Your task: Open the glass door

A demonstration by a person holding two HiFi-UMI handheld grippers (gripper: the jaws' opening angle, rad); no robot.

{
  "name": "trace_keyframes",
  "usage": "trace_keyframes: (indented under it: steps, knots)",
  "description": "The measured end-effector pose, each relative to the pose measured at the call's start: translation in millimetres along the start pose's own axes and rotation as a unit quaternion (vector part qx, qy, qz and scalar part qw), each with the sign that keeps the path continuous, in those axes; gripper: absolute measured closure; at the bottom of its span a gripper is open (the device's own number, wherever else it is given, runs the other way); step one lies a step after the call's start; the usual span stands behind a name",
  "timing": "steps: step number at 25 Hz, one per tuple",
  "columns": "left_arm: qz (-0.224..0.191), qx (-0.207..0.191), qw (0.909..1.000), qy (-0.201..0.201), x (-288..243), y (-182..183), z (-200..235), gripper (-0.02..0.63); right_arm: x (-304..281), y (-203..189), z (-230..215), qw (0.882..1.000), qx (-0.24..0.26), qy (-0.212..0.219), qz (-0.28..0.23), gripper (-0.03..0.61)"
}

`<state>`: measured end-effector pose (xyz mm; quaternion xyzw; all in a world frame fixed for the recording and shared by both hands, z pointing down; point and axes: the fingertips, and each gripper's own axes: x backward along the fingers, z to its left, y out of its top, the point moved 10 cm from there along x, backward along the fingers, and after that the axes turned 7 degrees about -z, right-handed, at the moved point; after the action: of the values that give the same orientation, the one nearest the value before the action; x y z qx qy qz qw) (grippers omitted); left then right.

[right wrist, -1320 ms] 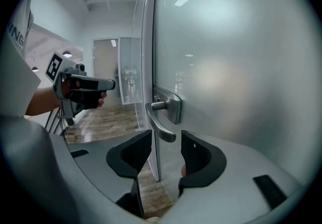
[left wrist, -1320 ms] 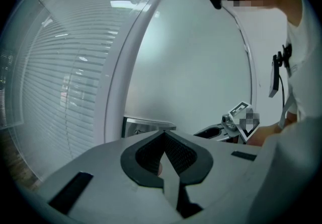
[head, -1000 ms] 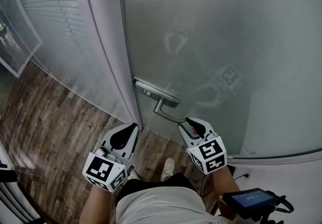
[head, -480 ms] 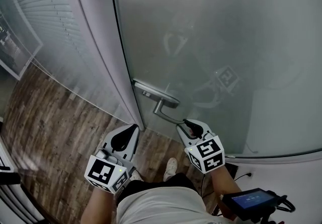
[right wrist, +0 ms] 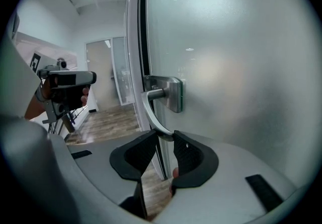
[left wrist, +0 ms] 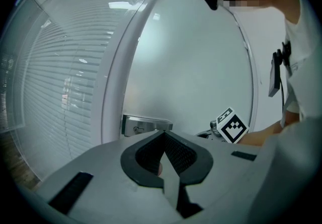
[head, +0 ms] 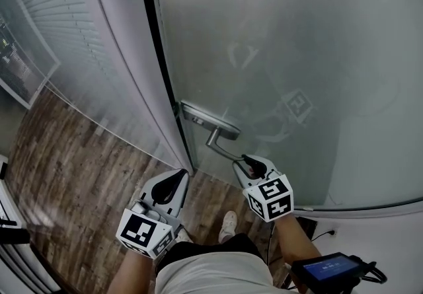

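Note:
The frosted glass door carries a metal lock plate and a lever handle near its left edge. My right gripper is shut on the free end of the handle, with a pad pressing on each side of the tip. A dark gap shows between the door's edge and the frame, so the door stands slightly ajar. My left gripper hangs lower left of the handle, apart from the door. It is shut, its pads meeting with nothing between them.
A frosted wall with blinds runs along the left of the frame. Wood floor lies below, with the person's shoe close to the door. A handheld device sits at the bottom right. A corridor floor shows past the door's edge.
The dark gap between the frame and the door's edge has widened as the door swung a little. The right gripper stayed on the handle's end. The left gripper barely moved.

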<state>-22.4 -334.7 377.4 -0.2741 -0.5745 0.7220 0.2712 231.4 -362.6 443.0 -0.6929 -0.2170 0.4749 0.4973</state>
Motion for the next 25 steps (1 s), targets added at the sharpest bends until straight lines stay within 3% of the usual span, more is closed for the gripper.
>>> trace_keyframes:
  steps: [14, 25]
  knots:
    - [0.0, -0.002, 1.0, -0.008, 27.4, -13.5, -14.8, 0.614, -9.2, -1.7, -5.4, 1.0, -0.013, -0.022, -0.01, 0.471]
    - [-0.005, 0.006, 1.0, 0.003, 0.9, 4.7, -6.1, 0.614, -20.8, 41.7, -57.0, 0.999, -0.004, -0.047, -0.003, 0.471]
